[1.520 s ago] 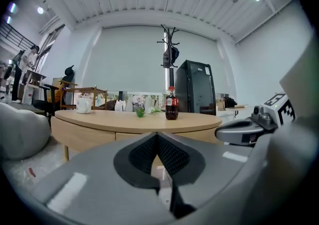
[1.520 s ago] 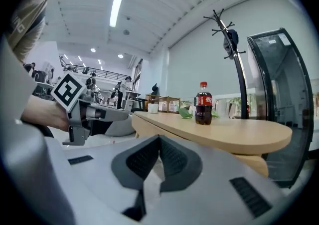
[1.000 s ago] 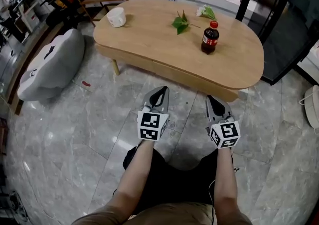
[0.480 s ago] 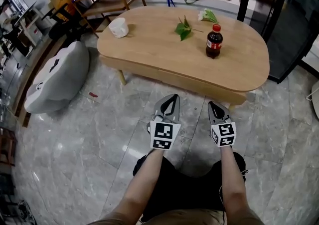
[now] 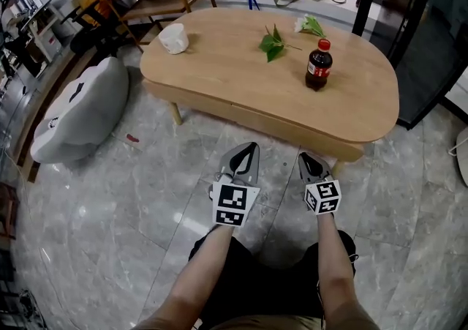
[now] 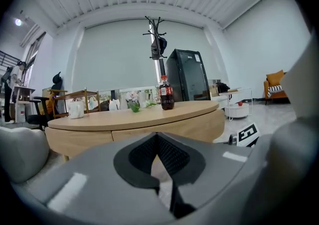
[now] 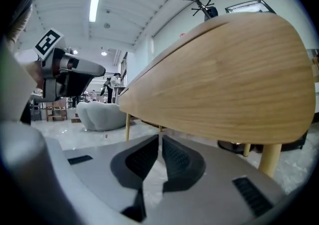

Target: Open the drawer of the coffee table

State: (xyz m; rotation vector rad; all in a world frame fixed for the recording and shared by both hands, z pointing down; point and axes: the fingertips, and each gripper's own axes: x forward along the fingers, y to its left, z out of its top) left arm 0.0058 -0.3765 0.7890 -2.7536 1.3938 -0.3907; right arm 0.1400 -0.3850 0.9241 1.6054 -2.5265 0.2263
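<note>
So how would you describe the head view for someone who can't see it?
Seen from above, a person's forearms hold the left gripper and right gripper, jaws closed, just short of a rounded wooden coffee table. On it are a cola bottle, a white cup and green leaves.

Wood coffee table (image 5: 234,83) w/ cola bottle (image 5: 318,66), white cup (image 5: 173,38), leafy sprig (image 5: 272,42), poss. a flower (image 5: 307,25).

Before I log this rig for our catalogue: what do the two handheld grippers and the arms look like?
Left gripper and right gripper are alike: grey tapered shells, black ribbed pads, a white cube printed with black square markers at the back. No cables show; forearms are unsleeved.
</note>
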